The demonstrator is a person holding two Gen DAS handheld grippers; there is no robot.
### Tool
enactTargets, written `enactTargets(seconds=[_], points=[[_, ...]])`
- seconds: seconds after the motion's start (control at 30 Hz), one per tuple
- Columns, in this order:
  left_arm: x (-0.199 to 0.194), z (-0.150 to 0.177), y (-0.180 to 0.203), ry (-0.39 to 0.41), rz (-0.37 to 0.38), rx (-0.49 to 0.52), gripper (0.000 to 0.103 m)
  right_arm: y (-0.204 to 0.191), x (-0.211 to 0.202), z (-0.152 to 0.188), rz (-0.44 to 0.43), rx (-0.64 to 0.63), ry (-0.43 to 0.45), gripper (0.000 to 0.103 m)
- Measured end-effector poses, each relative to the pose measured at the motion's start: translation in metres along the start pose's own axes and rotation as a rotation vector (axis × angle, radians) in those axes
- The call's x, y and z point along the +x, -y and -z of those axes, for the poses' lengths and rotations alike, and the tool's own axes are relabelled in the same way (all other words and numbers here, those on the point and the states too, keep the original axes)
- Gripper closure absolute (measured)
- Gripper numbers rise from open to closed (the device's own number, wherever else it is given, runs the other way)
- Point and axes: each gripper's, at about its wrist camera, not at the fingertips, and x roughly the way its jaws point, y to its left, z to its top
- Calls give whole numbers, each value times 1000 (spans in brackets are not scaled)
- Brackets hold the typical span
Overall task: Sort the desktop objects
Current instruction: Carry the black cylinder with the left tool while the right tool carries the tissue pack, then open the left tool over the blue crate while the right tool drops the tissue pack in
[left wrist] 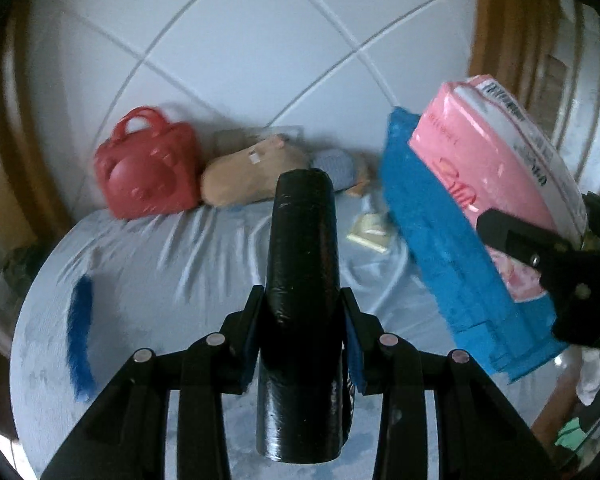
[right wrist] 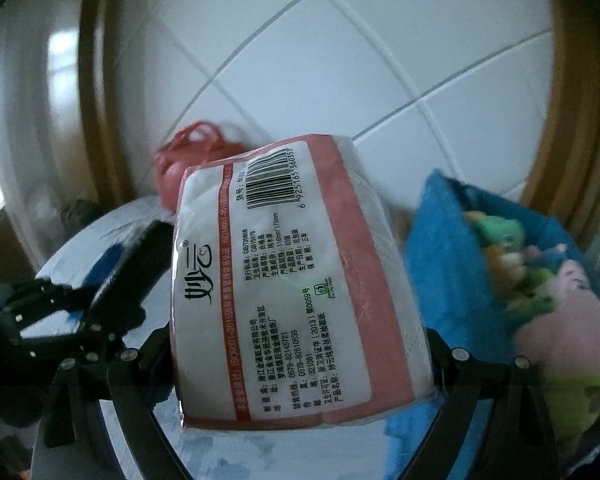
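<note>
**Pinks, blues and black over a pale blue cloth**

The tissue pack (right wrist: pixel 284 280) is pink and white with black print and a barcode. The roll (left wrist: pixel 302 280) is glossy black. At right, the fabric bin (left wrist: pixel 432 236) is bright blue. On the far left sits a red bag (left wrist: pixel 148 168), beside a tan plush (left wrist: pixel 252 172). The tablecloth (left wrist: pixel 172 264) is pale blue.

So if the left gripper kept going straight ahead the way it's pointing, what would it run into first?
Probably the tan plush toy: the left gripper, shut on the black roll, aims at it, though depth is unclear.
</note>
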Motion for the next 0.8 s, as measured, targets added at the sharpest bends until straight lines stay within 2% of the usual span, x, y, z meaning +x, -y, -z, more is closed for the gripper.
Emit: enactTargets(seconds=[0.33, 0.53, 0.67, 0.8], points=[[9, -54, 103, 68, 92, 105, 68, 130, -54, 0, 132, 70, 70, 9], [30, -86, 199, 91, 160, 132, 68, 208, -87, 1, 212, 112, 112, 9], [51, -110, 259, 63, 171, 153, 68, 278, -78, 10, 248, 123, 76, 9], [72, -122, 302, 17, 185, 179, 68, 336, -55, 15, 275, 126, 34, 9]])
